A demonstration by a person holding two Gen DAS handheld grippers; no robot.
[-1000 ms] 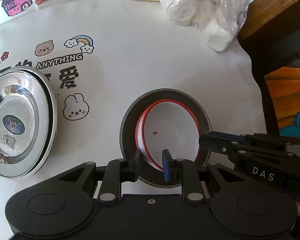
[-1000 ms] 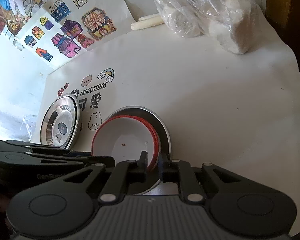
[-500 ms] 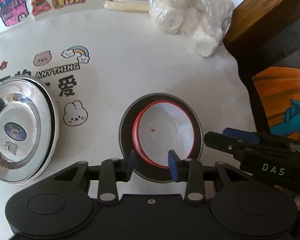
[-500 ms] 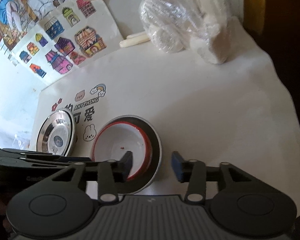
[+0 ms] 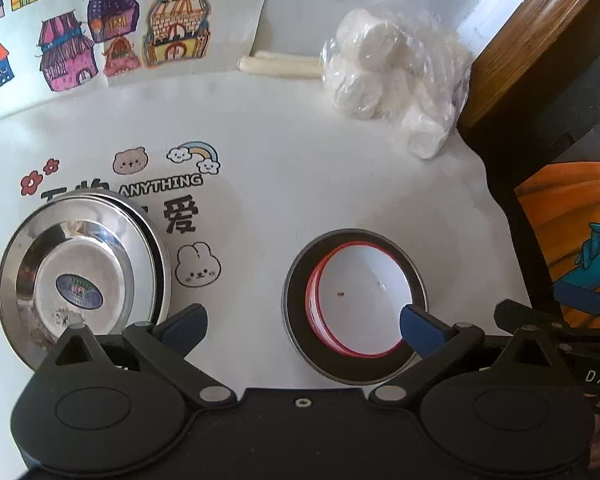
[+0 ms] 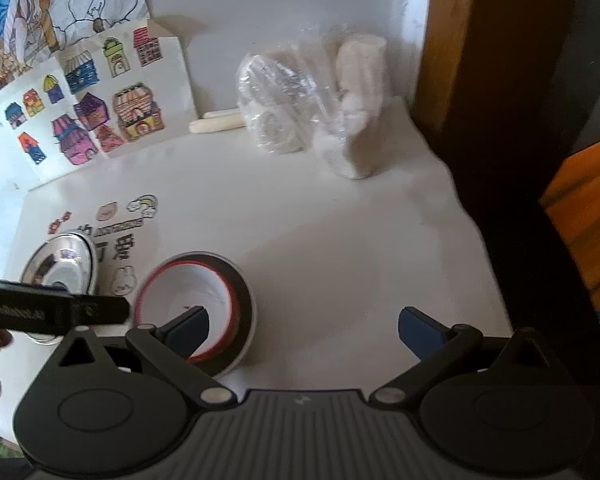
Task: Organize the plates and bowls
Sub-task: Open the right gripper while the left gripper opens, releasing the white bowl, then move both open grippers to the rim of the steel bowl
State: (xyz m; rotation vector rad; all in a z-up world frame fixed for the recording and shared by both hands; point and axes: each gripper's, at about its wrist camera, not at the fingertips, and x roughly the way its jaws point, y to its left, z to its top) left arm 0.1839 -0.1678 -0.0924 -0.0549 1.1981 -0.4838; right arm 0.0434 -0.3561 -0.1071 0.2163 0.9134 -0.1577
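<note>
Left claw (image 5: pixel 303 322): jaws opening, spread wide, nothing between them.
Right claw (image 6: pixel 303 330): jaws opening, spread wide, gripping nothing.
White bowl (image 5: pixel 360 300): red-rimmed, nested in steel bowl (image 5: pixel 296 312) on worktop (image 5: pixel 300 152).
Steel plates (image 5: pixel 80 276): stacked, left of bowls.

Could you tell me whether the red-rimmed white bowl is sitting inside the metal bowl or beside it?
Inside: the red-rimmed white bowl is nested in the metal bowl, whose rim rings it all round.

Red-rimmed white bowl (image 5: pixel 360 300) in grey-rimmed bowl (image 5: pixel 296 280); shiny silver plates (image 5: pixel 80 276)
</note>
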